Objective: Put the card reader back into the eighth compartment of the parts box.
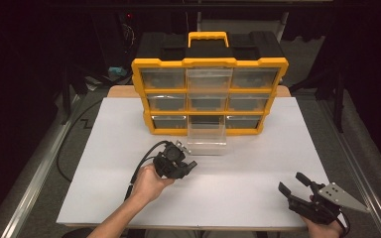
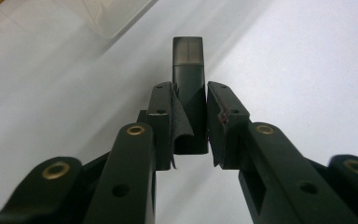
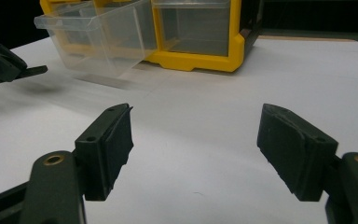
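My left gripper (image 1: 187, 164) hovers over the white table (image 1: 104, 163), just in front of a clear plastic drawer (image 1: 206, 135) pulled out of the organizer's bottom middle slot. In the left gripper view its jaws (image 2: 189, 93) are shut on a small dark rectangular block (image 2: 188, 56) that sticks out past the fingertips. The drawer's corner (image 2: 114, 18) lies beyond it at the upper left. My right gripper (image 1: 291, 181) rests near the table's front right corner, and its jaws (image 3: 198, 128) stand wide open with nothing between them. The right gripper view shows the drawer (image 3: 98, 39) and the left gripper (image 3: 2, 60) far left.
A yellow and black organizer (image 1: 209, 62) with several clear drawers stands at the back of the table; its yellow frame (image 3: 200, 60) is ahead of the right gripper. A black cable (image 1: 141, 168) trails from the left gripper. Dark floor surrounds the table.
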`<state>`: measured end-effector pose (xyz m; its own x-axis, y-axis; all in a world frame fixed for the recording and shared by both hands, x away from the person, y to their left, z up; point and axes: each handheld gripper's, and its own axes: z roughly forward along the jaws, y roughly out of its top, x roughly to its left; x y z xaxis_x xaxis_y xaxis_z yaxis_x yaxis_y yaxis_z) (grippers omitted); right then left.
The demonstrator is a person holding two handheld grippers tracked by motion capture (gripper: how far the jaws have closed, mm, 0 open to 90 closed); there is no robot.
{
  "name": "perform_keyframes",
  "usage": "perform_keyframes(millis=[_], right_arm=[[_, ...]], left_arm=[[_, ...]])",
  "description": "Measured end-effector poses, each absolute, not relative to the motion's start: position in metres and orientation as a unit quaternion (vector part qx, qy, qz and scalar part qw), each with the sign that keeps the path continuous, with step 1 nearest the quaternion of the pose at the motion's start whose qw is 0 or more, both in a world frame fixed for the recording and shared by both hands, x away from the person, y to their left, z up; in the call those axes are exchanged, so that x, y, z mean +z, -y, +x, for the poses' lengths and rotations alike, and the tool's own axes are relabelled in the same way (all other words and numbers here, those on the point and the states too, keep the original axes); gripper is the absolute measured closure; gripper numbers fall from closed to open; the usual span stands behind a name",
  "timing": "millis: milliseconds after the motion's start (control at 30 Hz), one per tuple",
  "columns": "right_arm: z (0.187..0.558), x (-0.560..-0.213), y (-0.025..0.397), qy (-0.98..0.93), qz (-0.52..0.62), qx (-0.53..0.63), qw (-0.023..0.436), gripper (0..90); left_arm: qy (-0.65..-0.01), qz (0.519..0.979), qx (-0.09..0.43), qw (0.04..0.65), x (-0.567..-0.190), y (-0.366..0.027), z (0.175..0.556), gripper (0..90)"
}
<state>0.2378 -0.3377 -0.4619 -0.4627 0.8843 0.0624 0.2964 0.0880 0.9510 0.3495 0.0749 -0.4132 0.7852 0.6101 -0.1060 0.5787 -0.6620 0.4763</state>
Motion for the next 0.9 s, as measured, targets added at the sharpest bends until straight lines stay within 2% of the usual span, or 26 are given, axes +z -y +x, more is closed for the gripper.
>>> perform_keyframes(millis=[367, 400, 500, 900], right_arm=[[0.238, -0.462, 0.338, -0.681, 0.434, 0.518, 0.283, 26.8], [0.238, -0.462, 0.338, -0.681, 0.434, 0.518, 0.283, 26.8], [0.238, -0.462, 0.337, -0.681, 0.434, 0.517, 0.283, 26.8], [0.238, -0.462, 0.338, -0.681, 0.433, 0.519, 0.281, 26.8]], left_arm=[[-0.315, 0.911, 0.031, 0.265, -0.401, -0.075, 0.347, 72.7], [-0.292, 0.915, 0.042, 0.275, -0.400, -0.075, 0.350, 72.7], [-0.310, 0.911, 0.031, 0.272, -0.394, -0.074, 0.347, 72.7], [-0.304, 0.908, 0.034, 0.286, -0.379, -0.074, 0.349, 72.7]])
